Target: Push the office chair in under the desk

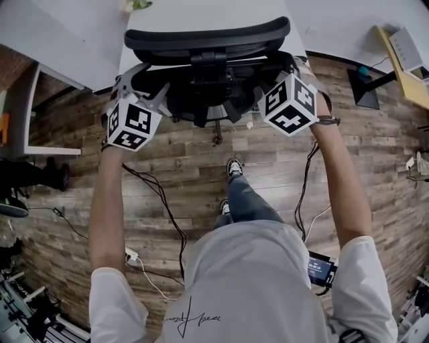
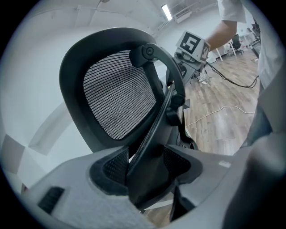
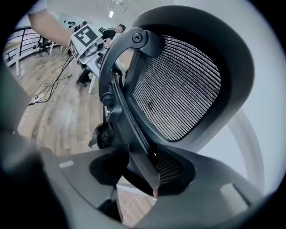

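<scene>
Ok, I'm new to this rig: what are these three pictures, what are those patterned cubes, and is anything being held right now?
There is no robot arm. A person stands on the wooden floor with a hand-held gripper in each hand; the marker cubes are part of those. The head view looks down from the person's head at the black office chair, its back at the white desk. The other two views come from cameras riding on each hand-held gripper, looking along its jaws. The left hand-held gripper is shut on one side of the chair's back frame, the right hand-held gripper on the other side. Cables lie on the floor.
</scene>
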A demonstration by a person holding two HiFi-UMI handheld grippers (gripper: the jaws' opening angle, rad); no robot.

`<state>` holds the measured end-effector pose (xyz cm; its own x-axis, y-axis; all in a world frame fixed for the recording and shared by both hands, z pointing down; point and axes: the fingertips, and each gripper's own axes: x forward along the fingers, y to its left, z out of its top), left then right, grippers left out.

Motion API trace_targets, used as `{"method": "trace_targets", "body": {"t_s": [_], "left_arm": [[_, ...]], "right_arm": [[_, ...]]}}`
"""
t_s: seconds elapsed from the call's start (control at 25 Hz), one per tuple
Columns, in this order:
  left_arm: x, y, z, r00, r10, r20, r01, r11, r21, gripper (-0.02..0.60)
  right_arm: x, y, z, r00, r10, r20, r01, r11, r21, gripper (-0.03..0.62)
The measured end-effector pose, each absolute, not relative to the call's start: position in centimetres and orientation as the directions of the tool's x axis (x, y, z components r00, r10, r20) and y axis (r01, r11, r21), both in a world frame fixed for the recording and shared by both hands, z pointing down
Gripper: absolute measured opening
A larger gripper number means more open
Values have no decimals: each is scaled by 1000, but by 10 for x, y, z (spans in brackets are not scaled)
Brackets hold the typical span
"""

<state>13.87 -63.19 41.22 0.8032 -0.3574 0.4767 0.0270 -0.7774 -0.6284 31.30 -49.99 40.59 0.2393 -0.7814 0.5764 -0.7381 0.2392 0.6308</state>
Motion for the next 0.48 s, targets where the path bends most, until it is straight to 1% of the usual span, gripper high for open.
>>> {"method": "trace_targets", "body": {"t_s": [0.16,0.48], "left_arm": [[145,-653,413,805,-339,487,40,-788,-614,241],[139,-679,414,810,-317,493,58,-794,-606,242]], "right_arm": [[317,-519,405,247,-772,586,-745,235,624,196],[306,-536,404,262,-781,567,-750,204,629,197]]}}
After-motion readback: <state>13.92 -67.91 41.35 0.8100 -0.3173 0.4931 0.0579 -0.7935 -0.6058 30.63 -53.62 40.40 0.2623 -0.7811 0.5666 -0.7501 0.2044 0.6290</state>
